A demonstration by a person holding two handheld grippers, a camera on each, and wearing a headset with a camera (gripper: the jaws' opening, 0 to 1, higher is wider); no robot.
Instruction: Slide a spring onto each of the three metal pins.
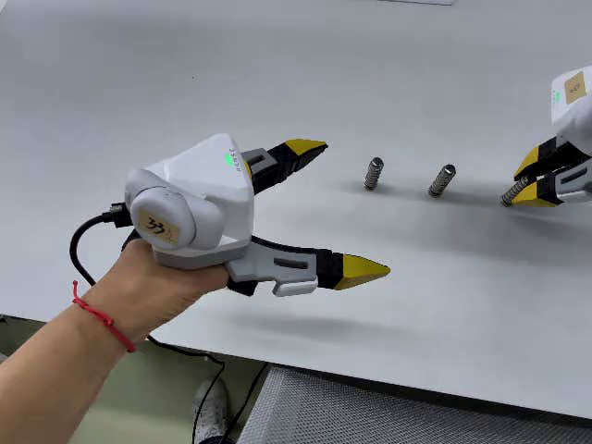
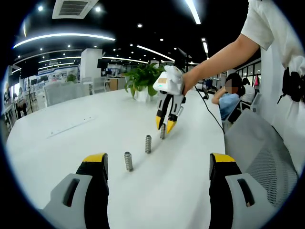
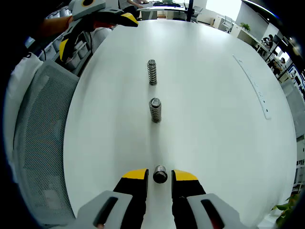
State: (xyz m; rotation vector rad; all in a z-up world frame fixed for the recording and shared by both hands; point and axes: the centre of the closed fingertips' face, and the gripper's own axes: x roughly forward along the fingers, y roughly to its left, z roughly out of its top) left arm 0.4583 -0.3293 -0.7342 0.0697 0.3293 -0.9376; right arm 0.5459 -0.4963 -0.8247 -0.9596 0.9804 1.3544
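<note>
In the head view, the right gripper (image 1: 527, 178) is cut off by the picture's right edge, and the far spring (image 1: 511, 191) is partly hidden between its jaws. Whether it is touched by them cannot be told. Whether pins are enclosed by the middle spring (image 1: 442, 179) and the near spring (image 1: 374, 173) cannot be told.

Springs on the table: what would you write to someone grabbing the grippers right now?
Left gripper: open, holding nothing, above the table.
Right gripper: jaws close around the third pin; I can't tell if it grips.
First pin and second pin stand free, each wearing a spring.
Third pin looks sprung too.
Left to do: probably let go and check it.
</note>
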